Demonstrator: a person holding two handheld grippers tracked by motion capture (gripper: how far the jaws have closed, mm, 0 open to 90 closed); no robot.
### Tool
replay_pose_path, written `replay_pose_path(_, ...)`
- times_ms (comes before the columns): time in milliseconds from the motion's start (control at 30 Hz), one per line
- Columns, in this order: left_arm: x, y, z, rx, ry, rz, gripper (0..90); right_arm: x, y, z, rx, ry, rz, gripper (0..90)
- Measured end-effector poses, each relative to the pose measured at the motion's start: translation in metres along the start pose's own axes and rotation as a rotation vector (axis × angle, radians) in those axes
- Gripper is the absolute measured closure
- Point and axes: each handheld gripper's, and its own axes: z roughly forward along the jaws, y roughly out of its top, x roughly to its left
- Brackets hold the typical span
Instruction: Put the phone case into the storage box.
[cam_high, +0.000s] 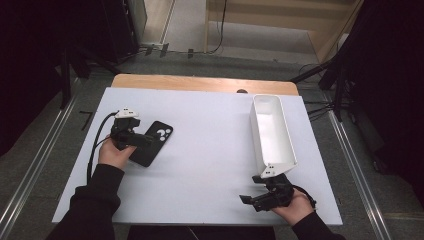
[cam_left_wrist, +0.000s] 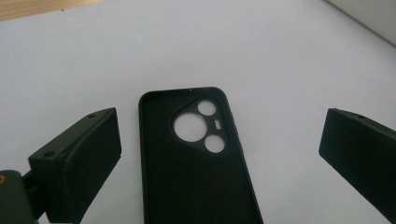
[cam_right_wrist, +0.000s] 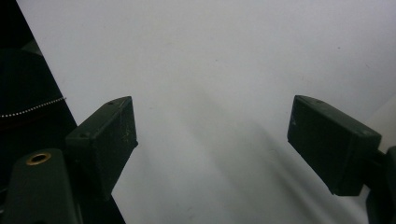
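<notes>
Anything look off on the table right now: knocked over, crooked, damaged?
Nothing stands out. The black phone case lies flat, inside up, intact, between the open left tool jaws. The white bin stands upright near the table's right edge, undamaged.

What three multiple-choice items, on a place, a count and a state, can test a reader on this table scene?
1. Where is the phone case?
A. inside the white bin
B. on the table sheet between the left hand-held gripper's jaws
C. on the floor

2. How many round holes does the case have?
A. three
B. one
C. six

3. How is the right hand-held gripper?
A. shut on the case
B. shut on the bin
C. open, with nothing between its jaws

Answers: 1 B, the left gripper view shows the case flat between the left hand-held gripper's spread jaws; 2 A, three round holes show; 3 C, bare sheet between the jaws, beside the white bin.
</notes>
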Motion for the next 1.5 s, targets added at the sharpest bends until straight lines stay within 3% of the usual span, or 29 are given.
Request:
replay_pose_path(133,-0.002,-0.003,0.005,0.013,-0.009,0.026,0.0,0.0,0.0,0.0,-0.001,-0.002,-0.001,14.2)
replay_pose_path(433,-0.006,-0.007,0.011,0.024,0.06,0.031,0.7,0.0,0.0,-0.001,-0.001,-0.001,0.0,14.2)
replay_pose_path(567,-0.005,-0.011,0.016,0.057,0.068,0.029,0.7,0.0,0.0,0.0,0.0,-0.002,0.0,14.2)
replay_pose_path(833,0.001,-0.018,0.019,0.059,0.049,-0.004,0.6,0.0,-0.001,-0.001,0.003,-0.002,0.003,14.2)
replay_pose_path(1100,0.004,-0.023,0.024,0.074,0.072,0.007,0.6,0.0,-0.001,0.0,0.008,0.0,0.005,14.2)
replay_pose_path(1500,0.0,-0.031,0.038,0.163,0.11,0.051,0.6,0.0,0.0,0.0,0.013,0.0,0.001,14.2)
